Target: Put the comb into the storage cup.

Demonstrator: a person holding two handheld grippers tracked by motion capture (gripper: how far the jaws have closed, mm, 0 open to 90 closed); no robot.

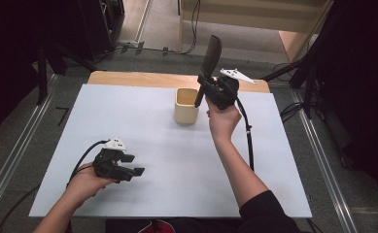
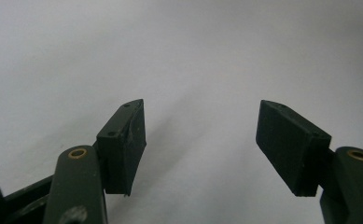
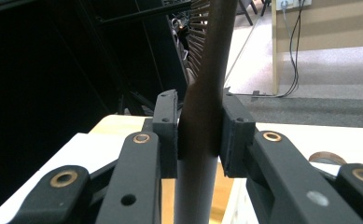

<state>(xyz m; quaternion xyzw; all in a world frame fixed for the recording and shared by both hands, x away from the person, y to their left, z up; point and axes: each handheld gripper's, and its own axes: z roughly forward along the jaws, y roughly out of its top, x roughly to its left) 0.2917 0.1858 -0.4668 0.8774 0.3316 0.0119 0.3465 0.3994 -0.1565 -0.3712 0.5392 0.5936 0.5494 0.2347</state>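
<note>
A dark brown comb [image 1: 212, 51] with a long handle stands nearly upright, tilted to the right at its top. My right gripper [image 1: 205, 82] is shut on its handle, above the back right of the table. In the right gripper view the two pads press on the comb [image 3: 212, 70] from both sides, and its teeth show at the top. The handle's lower end reaches the right rim of a beige cup [image 1: 186, 106]; I cannot tell if it is inside. My left gripper [image 1: 134, 164] rests low at the front left, open and empty, and its jaws [image 2: 200, 126] stand wide apart over the white surface.
The white table top [image 1: 152, 194] has a wooden strip [image 1: 128, 77] along its back edge. Dark stands and cables [image 1: 293, 68] surround the table on the floor. A metal rail [image 1: 11, 160] runs along the left side.
</note>
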